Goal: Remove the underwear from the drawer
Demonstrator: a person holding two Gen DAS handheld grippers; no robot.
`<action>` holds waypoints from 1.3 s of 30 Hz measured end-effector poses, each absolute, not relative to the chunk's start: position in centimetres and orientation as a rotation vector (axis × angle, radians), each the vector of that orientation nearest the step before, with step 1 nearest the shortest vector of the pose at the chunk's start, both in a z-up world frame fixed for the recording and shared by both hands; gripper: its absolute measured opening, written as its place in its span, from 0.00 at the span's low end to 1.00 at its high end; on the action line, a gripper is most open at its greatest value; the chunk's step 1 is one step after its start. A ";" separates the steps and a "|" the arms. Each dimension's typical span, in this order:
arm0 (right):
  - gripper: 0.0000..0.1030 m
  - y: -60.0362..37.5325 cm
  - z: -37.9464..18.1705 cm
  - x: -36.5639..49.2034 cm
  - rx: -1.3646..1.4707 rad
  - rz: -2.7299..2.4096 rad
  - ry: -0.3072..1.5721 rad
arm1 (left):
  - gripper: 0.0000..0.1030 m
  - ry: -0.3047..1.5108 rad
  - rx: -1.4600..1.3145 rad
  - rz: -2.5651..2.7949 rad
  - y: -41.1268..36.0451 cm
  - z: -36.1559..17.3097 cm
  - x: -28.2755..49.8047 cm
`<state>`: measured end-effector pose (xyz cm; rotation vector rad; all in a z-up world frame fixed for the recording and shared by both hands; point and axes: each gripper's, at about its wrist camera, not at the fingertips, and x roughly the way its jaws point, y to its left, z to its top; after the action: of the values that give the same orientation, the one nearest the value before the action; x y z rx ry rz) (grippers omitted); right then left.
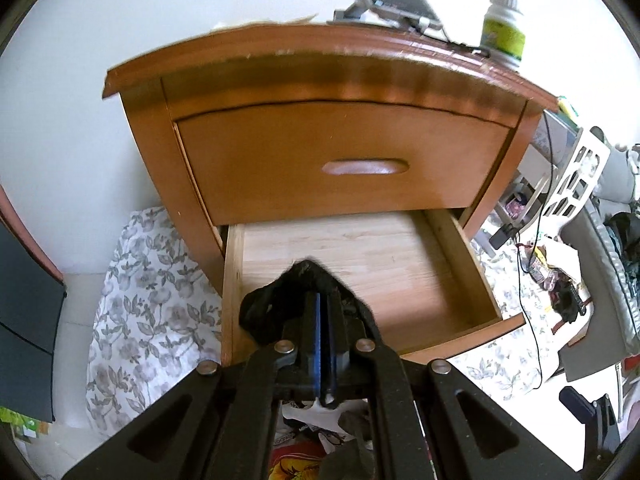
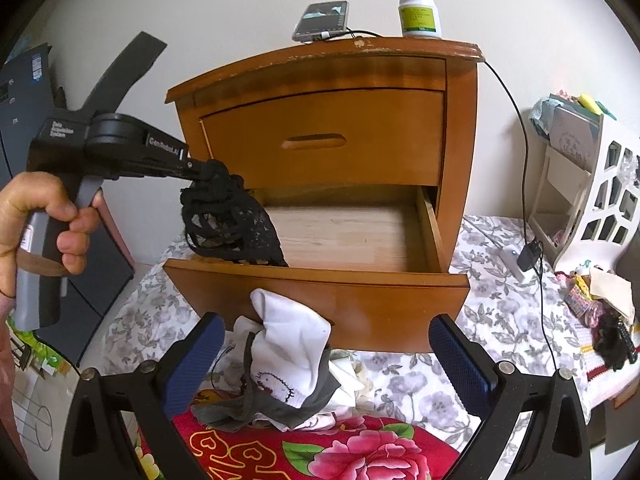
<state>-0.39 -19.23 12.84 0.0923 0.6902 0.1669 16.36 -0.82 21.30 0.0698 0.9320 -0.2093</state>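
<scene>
My left gripper (image 2: 198, 174) is shut on black lace underwear (image 2: 230, 222), which hangs above the left front corner of the open lower drawer (image 2: 320, 292). In the left wrist view the same underwear (image 1: 280, 300) bunches around the closed left gripper (image 1: 324, 304), above the bare drawer floor (image 1: 372, 256). A hand (image 2: 40, 220) grips the left gripper's handle. My right gripper (image 2: 328, 360) stands open in front of the drawer, over a pile of clothes (image 2: 288, 368) with nothing between its fingers.
The wooden nightstand (image 2: 320, 148) has its upper drawer closed; a pill bottle (image 2: 418, 10) and a phone (image 2: 320, 20) with a cable sit on top. A white sock lies on the red floral cloth (image 2: 360, 452). A white rack (image 2: 592, 200) stands at the right.
</scene>
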 end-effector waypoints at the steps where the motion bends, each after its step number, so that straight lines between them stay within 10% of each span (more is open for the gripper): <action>1: 1.00 -19.2 13.0 -0.5 0.091 0.167 0.688 | 0.01 0.923 0.074 -0.211 -0.8 21.5 16.2; 15: 1.00 -18.7 13.4 -1.4 0.083 0.181 0.680 | 0.02 1.016 0.070 -0.206 -0.6 19.3 17.1; 20: 1.00 -19.0 12.4 -0.7 0.088 0.179 0.703 | 0.32 1.111 0.047 -0.135 0.6 15.3 19.7; 39: 1.00 -19.8 8.1 2.6 0.111 0.173 0.799 | 0.26 1.289 0.037 -0.046 2.3 6.7 23.7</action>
<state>2.60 -19.81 8.08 0.1113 0.7993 0.1730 23.70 2.34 6.67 0.0366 1.2889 -0.0459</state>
